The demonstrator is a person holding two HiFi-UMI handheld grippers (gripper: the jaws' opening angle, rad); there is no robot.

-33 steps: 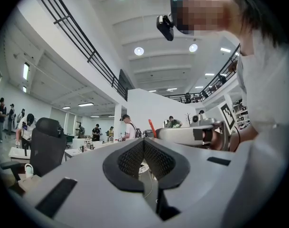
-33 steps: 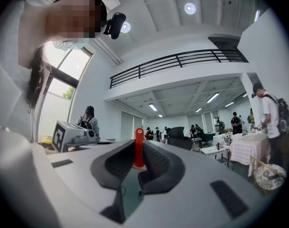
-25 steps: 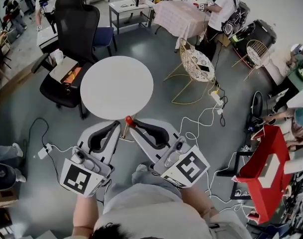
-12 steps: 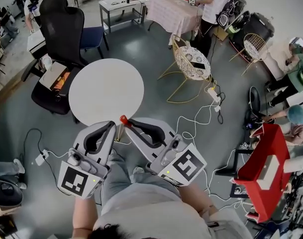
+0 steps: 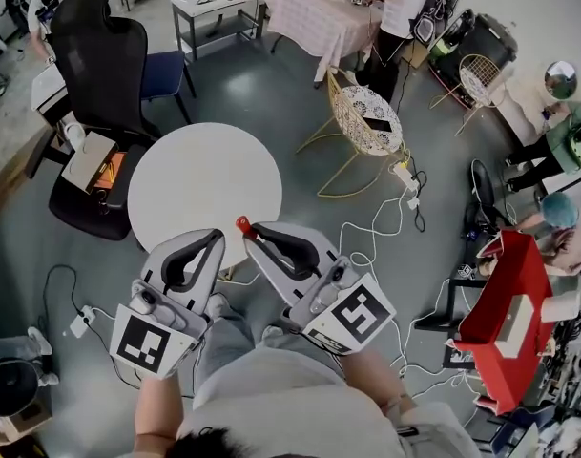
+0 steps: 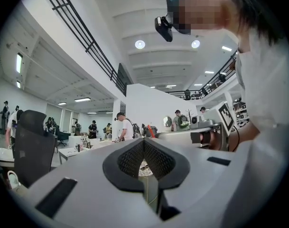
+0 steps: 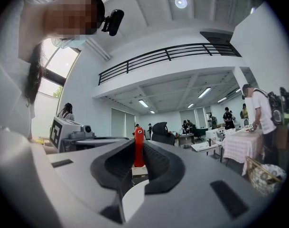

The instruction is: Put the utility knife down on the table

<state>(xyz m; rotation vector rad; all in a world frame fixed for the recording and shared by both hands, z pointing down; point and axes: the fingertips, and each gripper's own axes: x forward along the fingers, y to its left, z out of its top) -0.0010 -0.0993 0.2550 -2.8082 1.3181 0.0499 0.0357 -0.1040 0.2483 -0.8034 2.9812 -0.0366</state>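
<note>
We see the utility knife [image 7: 139,147] as a slim red plastic bar with a rounded tip that has a small hole. It stands upright between the jaws of the right hand-held gripper [image 5: 249,231], which are closed narrowly on its lower part. The ribbed black pads [image 7: 156,161] press it from both sides. In the head view its red tip shows just past the jaw ends, at the near edge of the round white desk [image 5: 190,175]. The knife is held, not lying on the smooth top (how high above it we cannot judge).

The left hand-held gripper [image 6: 144,142] has its jaws brought together at the tips with nothing between them. Its textured black pads leave only a diamond-shaped gap behind the tips.

Both tools have pale grey, smooth shells. Each carries a cube with a black-and-white square marker [image 5: 360,315] at the rear. They lie side by side, angled inward so that their tips nearly meet over the desk's near rim. The person's bare forearms [image 5: 159,413] reach forward from below. A black office chair [image 5: 104,55] stands beyond the desk on the grey floor [image 5: 290,93].
</note>
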